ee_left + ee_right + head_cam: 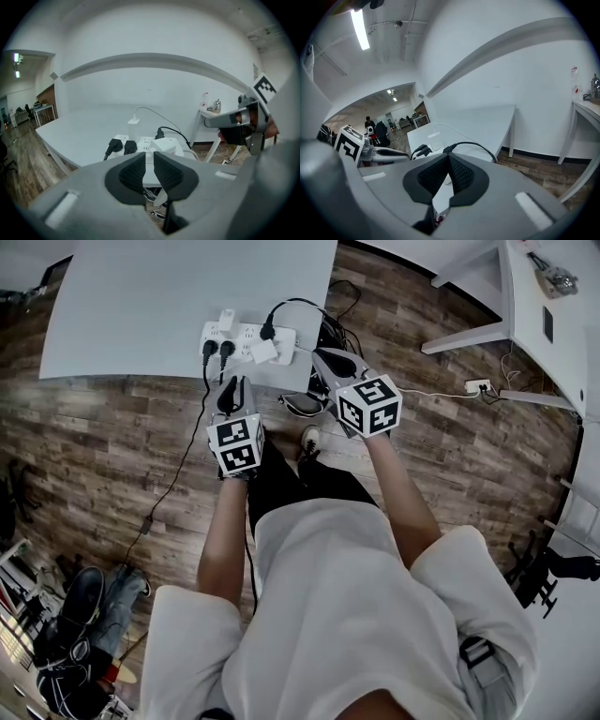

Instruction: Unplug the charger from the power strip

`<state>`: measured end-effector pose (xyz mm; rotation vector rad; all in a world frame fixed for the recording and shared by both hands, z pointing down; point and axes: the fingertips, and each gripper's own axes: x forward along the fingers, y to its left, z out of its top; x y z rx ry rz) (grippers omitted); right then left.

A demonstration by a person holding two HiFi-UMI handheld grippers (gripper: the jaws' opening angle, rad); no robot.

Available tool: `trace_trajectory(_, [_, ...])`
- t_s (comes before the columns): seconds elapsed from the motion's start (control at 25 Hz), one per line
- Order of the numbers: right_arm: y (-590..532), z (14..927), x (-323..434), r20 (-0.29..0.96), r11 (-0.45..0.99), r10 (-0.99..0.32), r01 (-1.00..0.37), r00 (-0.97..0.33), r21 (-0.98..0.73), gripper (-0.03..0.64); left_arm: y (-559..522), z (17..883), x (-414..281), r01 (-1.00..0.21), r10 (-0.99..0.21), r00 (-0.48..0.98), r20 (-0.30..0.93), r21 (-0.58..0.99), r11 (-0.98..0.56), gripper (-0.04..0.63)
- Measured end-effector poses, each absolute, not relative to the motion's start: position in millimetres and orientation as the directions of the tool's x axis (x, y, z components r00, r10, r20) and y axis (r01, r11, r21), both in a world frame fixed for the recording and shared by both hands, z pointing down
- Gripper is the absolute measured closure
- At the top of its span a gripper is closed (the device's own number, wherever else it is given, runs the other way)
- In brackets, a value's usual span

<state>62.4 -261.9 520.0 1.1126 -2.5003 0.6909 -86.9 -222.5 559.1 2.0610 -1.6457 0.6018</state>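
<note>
A white power strip (246, 337) lies at the near edge of the white table (141, 306). A white charger (226, 318) with a thin white cable stands plugged in at its far side. Two black plugs (217, 349), a third black plug (267, 331) and a white adapter (263, 352) also sit in it. My left gripper (231, 382) hovers just in front of the strip, its jaws nearly together with a narrow gap and nothing between them. In the left gripper view (149, 158) the charger (133, 129) stands beyond the jaws. My right gripper (330, 357) is shut and empty, right of the strip.
Black cords (328, 329) hang off the table edge by the strip. A second white table (553, 334) stands at the right, with a small socket block (478, 386) on the wood floor. Bags and shoes (75, 624) lie at lower left. The person's legs are below the grippers.
</note>
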Motion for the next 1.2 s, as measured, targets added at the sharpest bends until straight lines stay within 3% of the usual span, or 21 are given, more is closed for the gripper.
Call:
trace_trajectory(0.2, [-258.7,491.6,66.8,0.428,0.619,-0.607,-0.736,-0.67,-0.274,0.615,-228.1,524.3,-95.2,-0.98,-0.838,0.16,0.521,-0.014,-0.196,0.588])
trace_trajectory(0.8, [-267.6,297.3,43.4,0.193,0.693,-0.703,-0.721,-0.685,-0.034,0.615,-254.7,322.5,-95.1,-0.916,-0.931,0.315,0.185,-0.197,-0.349,0.591])
trace_trajectory(1.2, [-271.5,220.8,15.2,0.109,0.673,-0.739,-0.734,-0.664,0.094,0.615,-275.8,244.0,-115.8,-0.908,-0.933,0.356,0.055,-0.217,-0.36,0.591])
